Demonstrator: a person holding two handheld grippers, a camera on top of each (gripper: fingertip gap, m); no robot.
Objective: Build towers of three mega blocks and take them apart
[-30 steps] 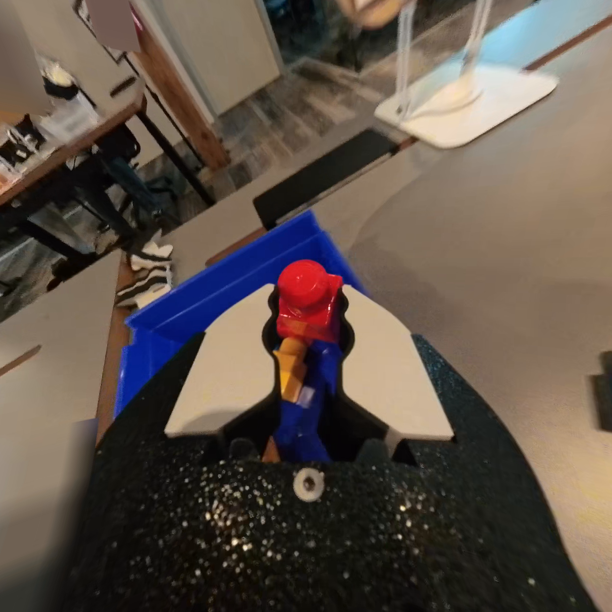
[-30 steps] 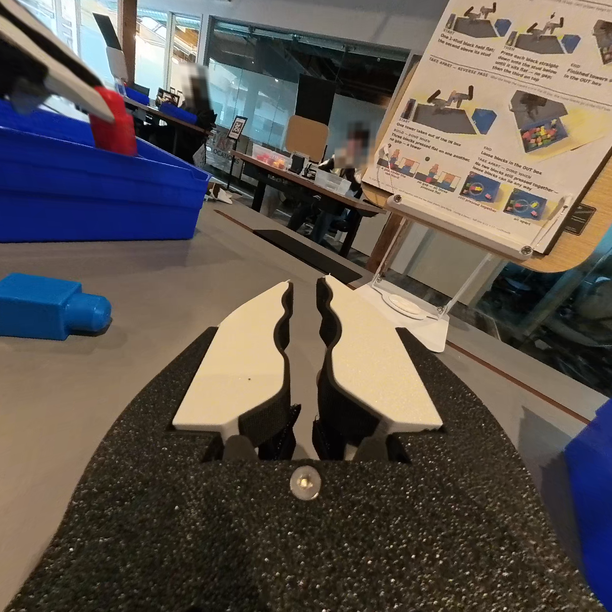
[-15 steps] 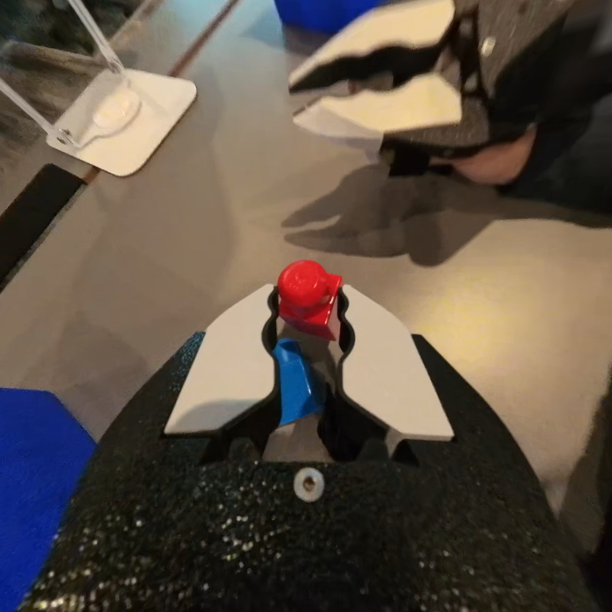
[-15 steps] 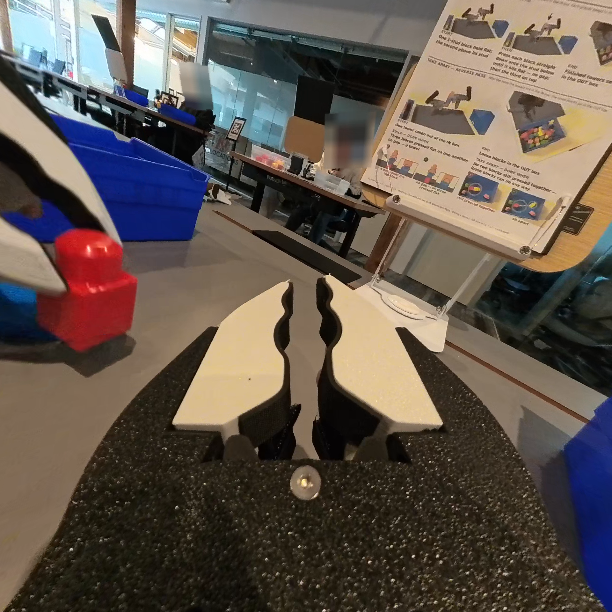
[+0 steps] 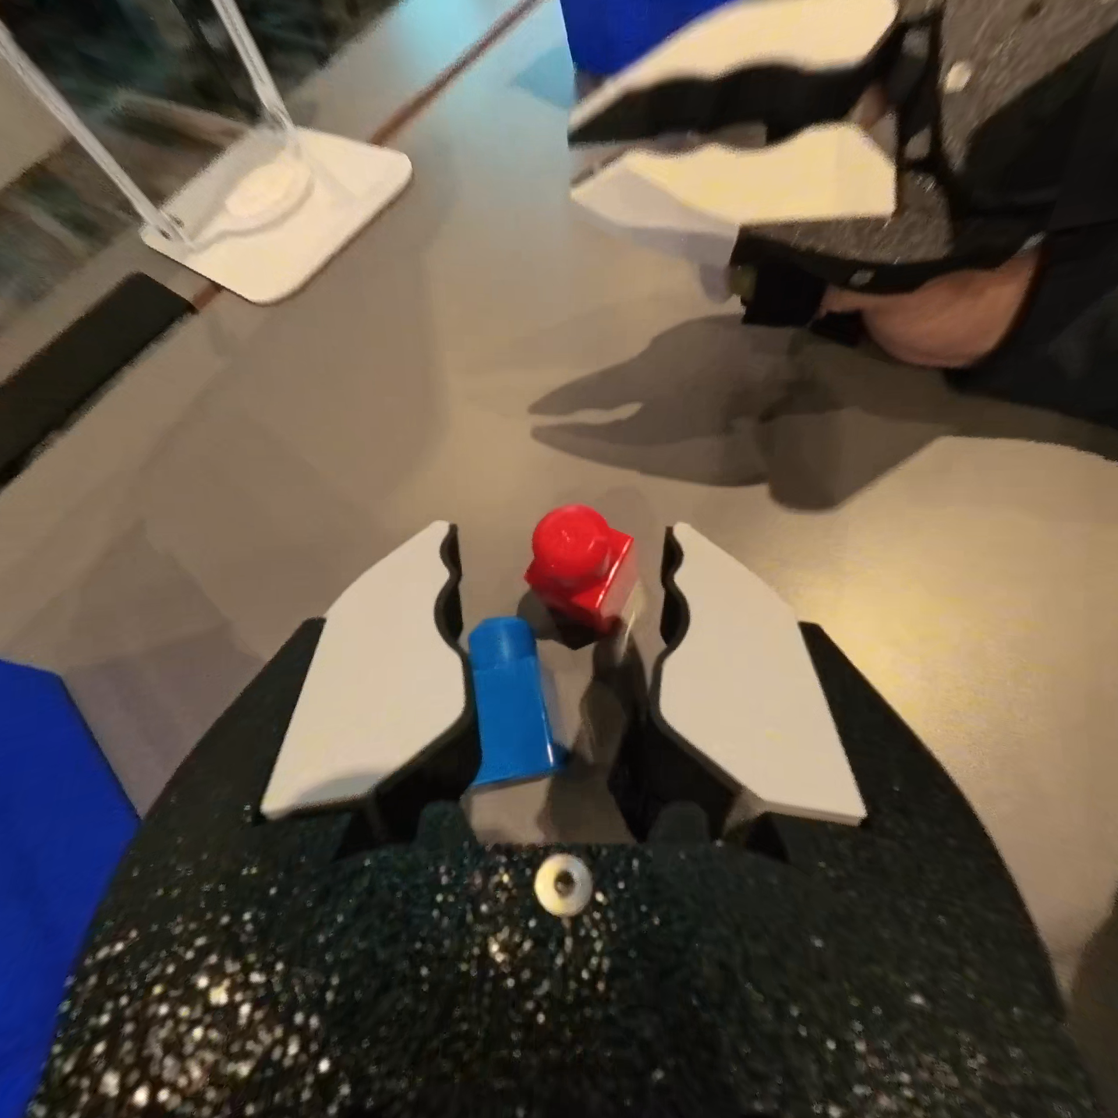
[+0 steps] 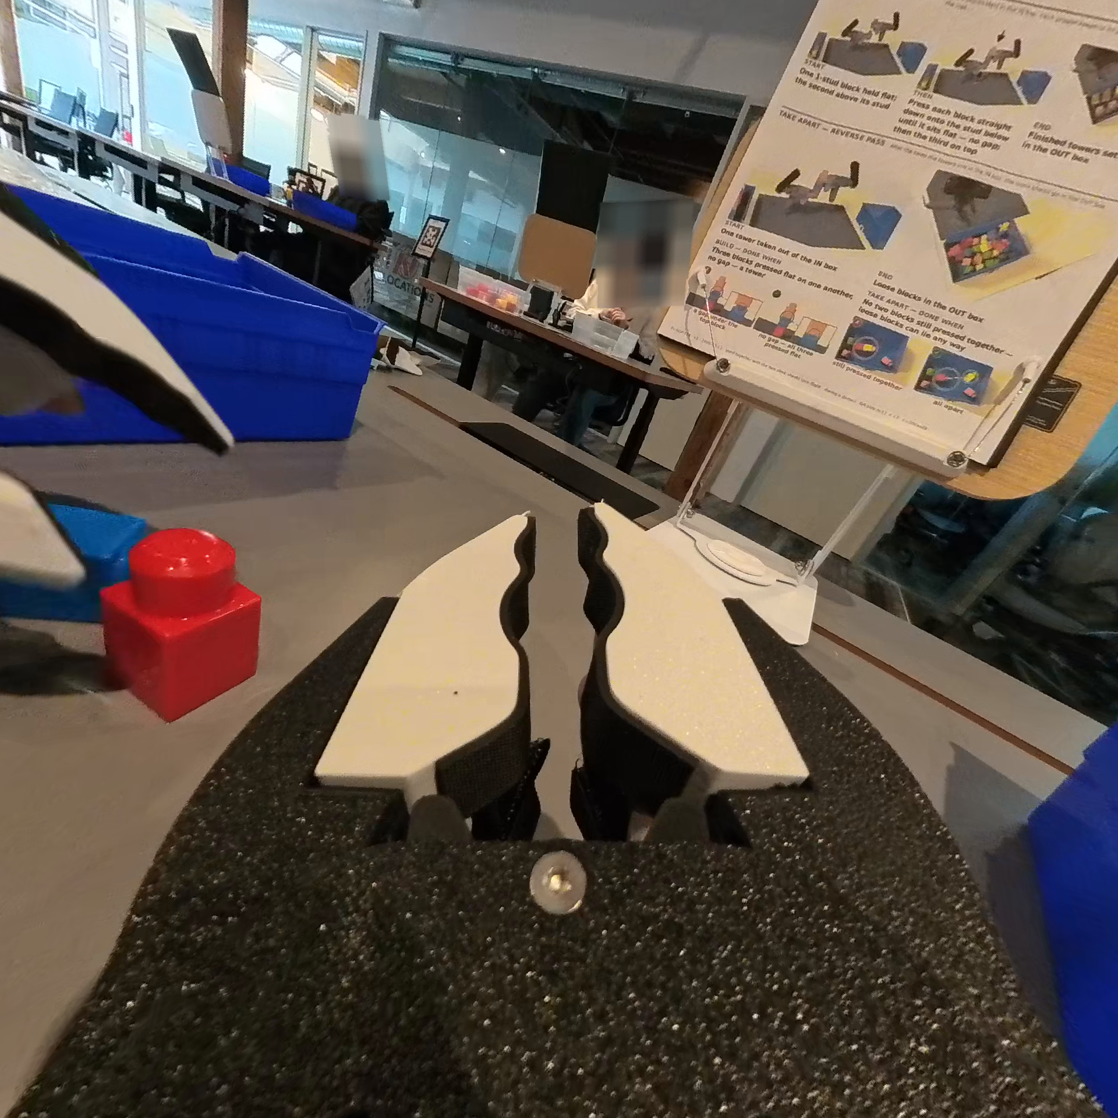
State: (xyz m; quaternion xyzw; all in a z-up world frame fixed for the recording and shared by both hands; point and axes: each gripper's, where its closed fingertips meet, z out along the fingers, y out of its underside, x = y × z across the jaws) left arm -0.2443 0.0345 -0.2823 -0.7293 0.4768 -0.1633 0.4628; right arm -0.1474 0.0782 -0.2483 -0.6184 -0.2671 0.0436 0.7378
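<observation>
My left gripper (image 5: pixel 559 532) is open, its fingers (image 5: pixel 387 659) apart on either side of a red one-stud block (image 5: pixel 581 572). The block stands stud up on the grey table (image 5: pixel 302 484), and neither pad touches it. A blue block (image 5: pixel 508 708) lies on its side just behind it, by the left finger. In the right wrist view the red block (image 6: pixel 181 623) sits at the left, with the blue block (image 6: pixel 103 538) behind it and the left gripper (image 6: pixel 151 508) open around them. My right gripper (image 6: pixel 556 520) hovers low with a narrow gap and nothing between its pads.
A blue bin (image 6: pixel 242 339) stands at the far left of the table and another blue bin's corner (image 6: pixel 1083 877) is at the right. An instruction board on a clear stand (image 6: pixel 907 212) stands ahead, with its white base (image 5: pixel 278 205). A hand (image 5: pixel 944 326) holds the right gripper (image 5: pixel 605 163). The grippers' ends are close to 12 centimetres from one another.
My left gripper carried the red block from over the blue bin down to the table beside the blue block, then opened and let it go. My right gripper has not moved.
</observation>
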